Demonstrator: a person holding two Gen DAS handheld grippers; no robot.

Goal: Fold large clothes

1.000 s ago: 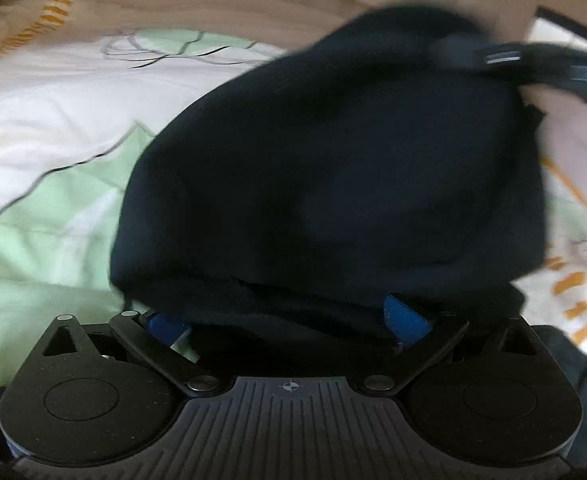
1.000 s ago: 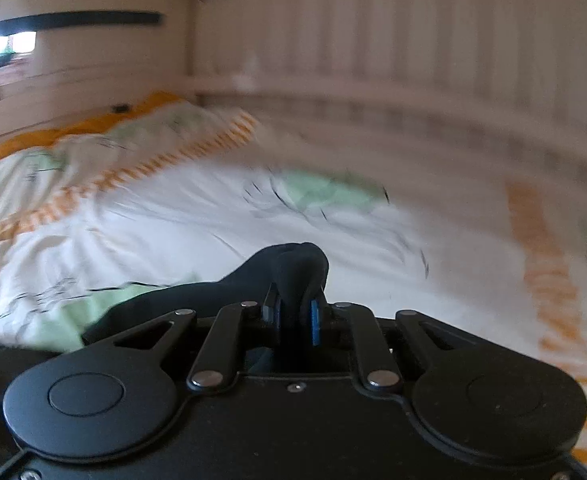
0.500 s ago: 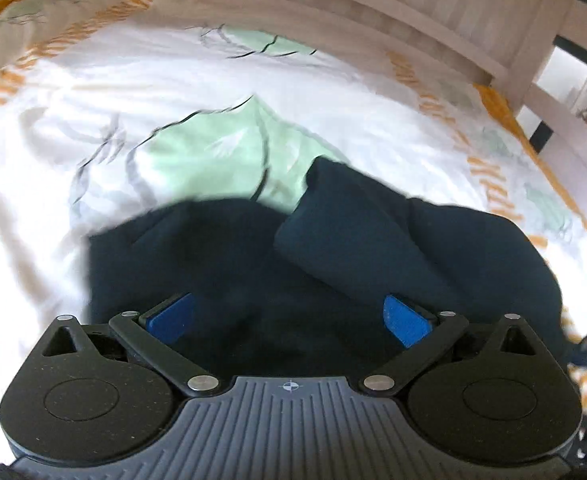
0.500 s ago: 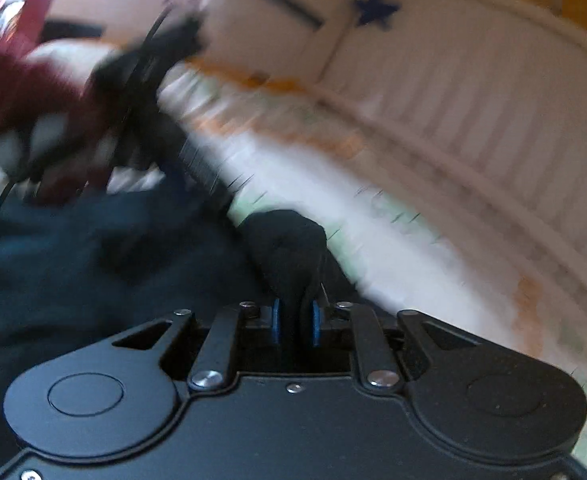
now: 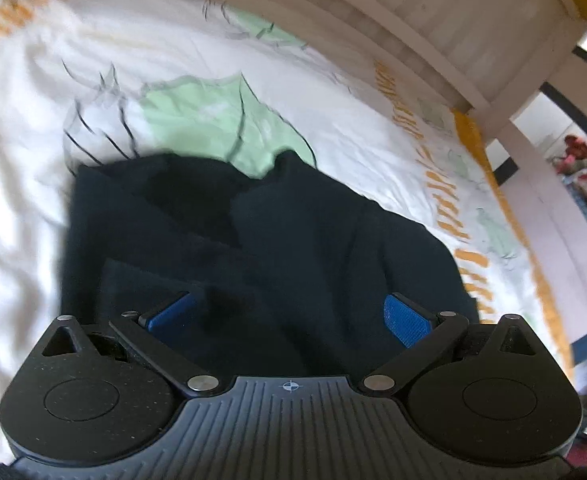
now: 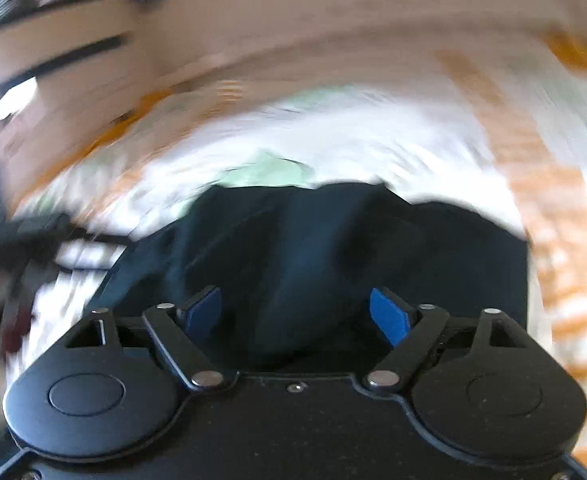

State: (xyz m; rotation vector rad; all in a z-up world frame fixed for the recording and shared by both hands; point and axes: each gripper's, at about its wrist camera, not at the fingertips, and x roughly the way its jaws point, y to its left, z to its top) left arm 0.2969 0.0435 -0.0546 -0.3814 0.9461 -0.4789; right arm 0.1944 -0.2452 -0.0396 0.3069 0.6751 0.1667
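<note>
A dark navy garment (image 5: 277,232) lies bunched in folds on the bed, close in front of both grippers. It also shows in the right wrist view (image 6: 333,240), which is heavily blurred. My left gripper (image 5: 287,316) is open, its blue pads (image 5: 403,320) spread wide just above the cloth. My right gripper (image 6: 295,312) is open too, blue pads (image 6: 387,316) apart, holding nothing, with the cloth lying below and between them.
The bed has a white duvet (image 5: 33,160) with green patches and orange stripes. A pale wooden slatted bed rail (image 5: 433,28) runs along the far side, with a post (image 5: 533,152) at the right. The room floor lies beyond the bed's right edge.
My right gripper, shut on a fold of the garment earlier, has opened and let it go while swinging fast. The garment has dropped flat onto the bed. My left gripper stays open.
</note>
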